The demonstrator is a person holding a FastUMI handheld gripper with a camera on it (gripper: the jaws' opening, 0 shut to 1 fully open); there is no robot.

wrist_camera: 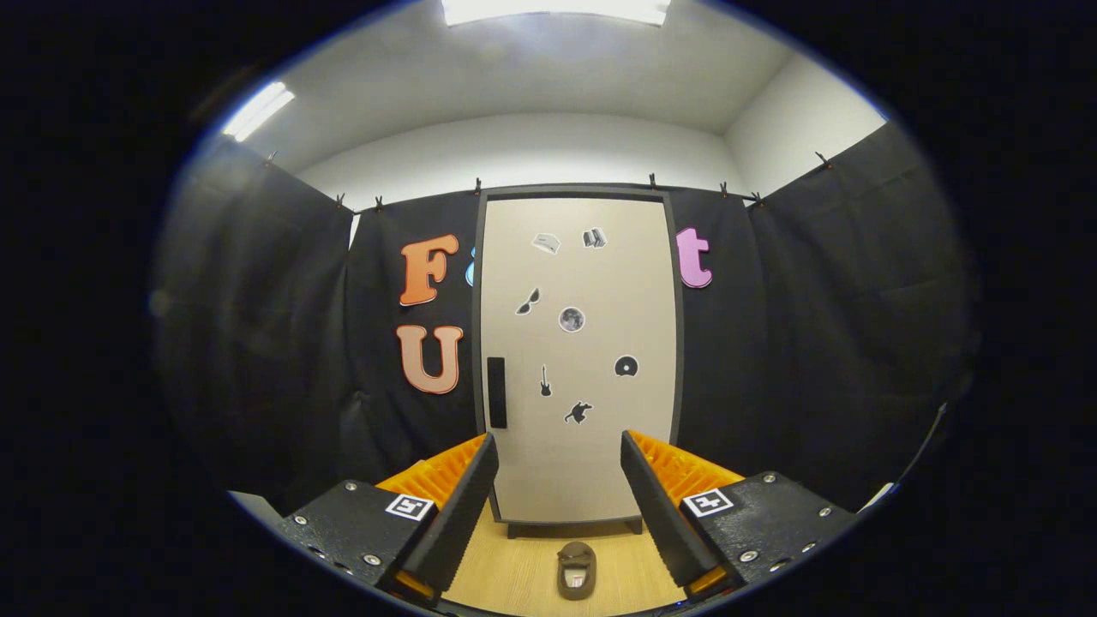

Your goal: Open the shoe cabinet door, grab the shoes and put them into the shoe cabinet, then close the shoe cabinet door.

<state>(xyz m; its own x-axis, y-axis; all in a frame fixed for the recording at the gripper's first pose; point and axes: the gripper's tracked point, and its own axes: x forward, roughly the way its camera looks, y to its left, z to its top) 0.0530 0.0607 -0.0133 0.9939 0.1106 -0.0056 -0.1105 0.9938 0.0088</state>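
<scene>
- The shoe cabinet [578, 360] stands upright straight ahead of the gripper [559, 506], well beyond its fingertips, backed against the booth's dark cloth wall; its pale door [591, 463] is shut and faces the camera squarely, its long axis vertical.
- The gripper is released: its two fingers stand wide apart with nothing between them but the view of the door's lower part and the floor.
- The wooden floor [514, 574] runs from the fingers to the cabinet's foot.
- The shoe [576, 570] lies on that floor between the fingers and nearer than the cabinet, its long axis pointing toward the door; which end is toe I cannot tell, and a second shoe I cannot make out.
- The door handle [496, 392], a dark vertical bar, sits by the door's left edge, just above the left fingertip's line; judging by that, the hinge is likely on the right, so the coming move should go forward, up and slightly left.
- Small dark stickers [572, 319] dot the door; too small to read.
</scene>
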